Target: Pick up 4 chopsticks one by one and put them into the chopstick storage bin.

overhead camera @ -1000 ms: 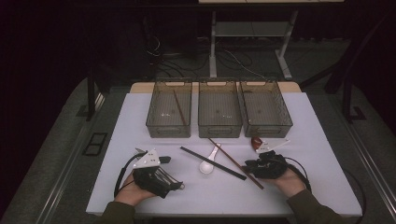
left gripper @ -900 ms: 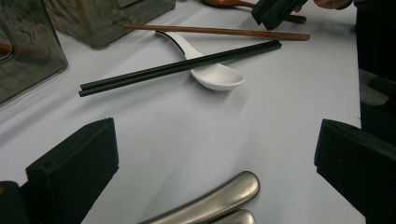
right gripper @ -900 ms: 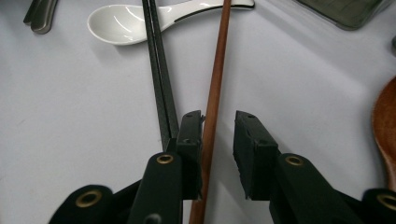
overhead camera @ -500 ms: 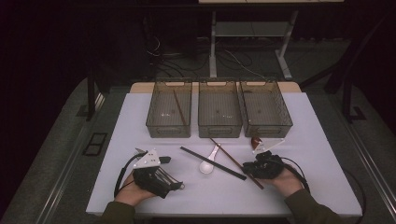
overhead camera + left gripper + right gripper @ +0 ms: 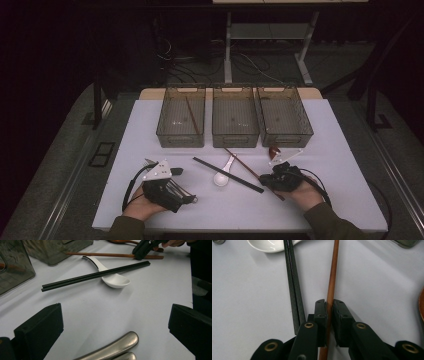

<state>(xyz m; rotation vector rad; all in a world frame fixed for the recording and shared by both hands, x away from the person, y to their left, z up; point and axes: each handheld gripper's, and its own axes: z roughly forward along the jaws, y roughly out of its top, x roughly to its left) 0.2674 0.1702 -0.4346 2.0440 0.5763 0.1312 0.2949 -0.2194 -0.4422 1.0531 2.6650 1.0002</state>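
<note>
Right tongs (image 5: 329, 307) just closing; left tongs (image 5: 116, 322) gape wide.

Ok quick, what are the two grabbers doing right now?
Left gripper: open, holding nothing.
Right gripper: jaws have just been closing, shut on the brown chopstick.

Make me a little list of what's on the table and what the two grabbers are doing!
Right gripper: jaws just closed on the brown chopstick
Left gripper: open, holding nothing
Black chopsticks: lying on the table, across the white spoon
Bins: three in a row; the left bin holds a brown stick
Metal handles: between the left gripper's jaws
</note>
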